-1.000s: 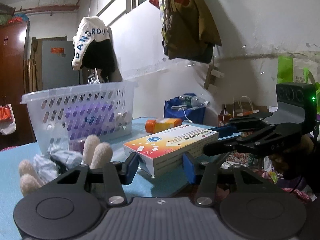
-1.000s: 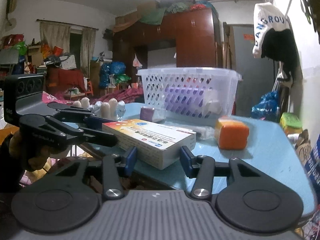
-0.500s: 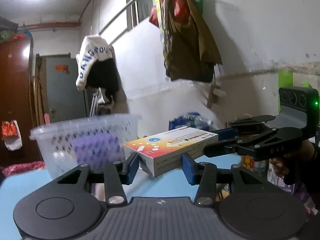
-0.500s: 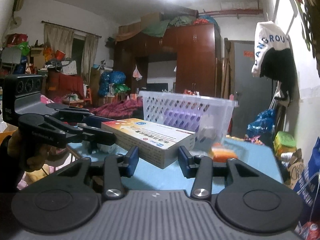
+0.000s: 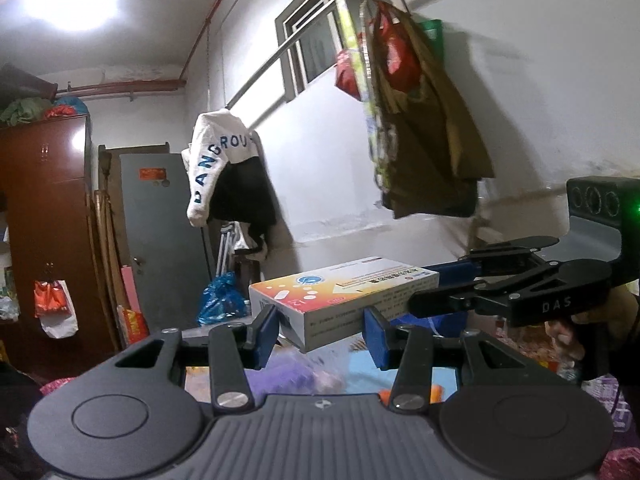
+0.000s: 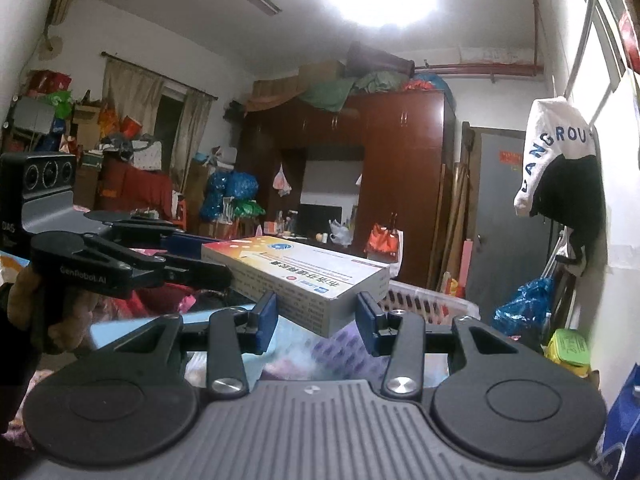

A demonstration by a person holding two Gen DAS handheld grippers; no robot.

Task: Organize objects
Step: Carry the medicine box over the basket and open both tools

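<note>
The box hangs in the air above the basket, level, gripped at both ends: the left gripper has its jaws clenched on one end, the right gripper on the other.

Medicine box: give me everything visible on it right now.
The medicine box is a flat rectangular carton, apparently cardboard, with an orange-to-yellow top bearing a blue round logo, white pill shapes and printed text; its sides are white with small print. It looks closed and undamaged. It is held roughly level in the air, clamped at opposite ends by the left gripper and the right gripper.
</note>
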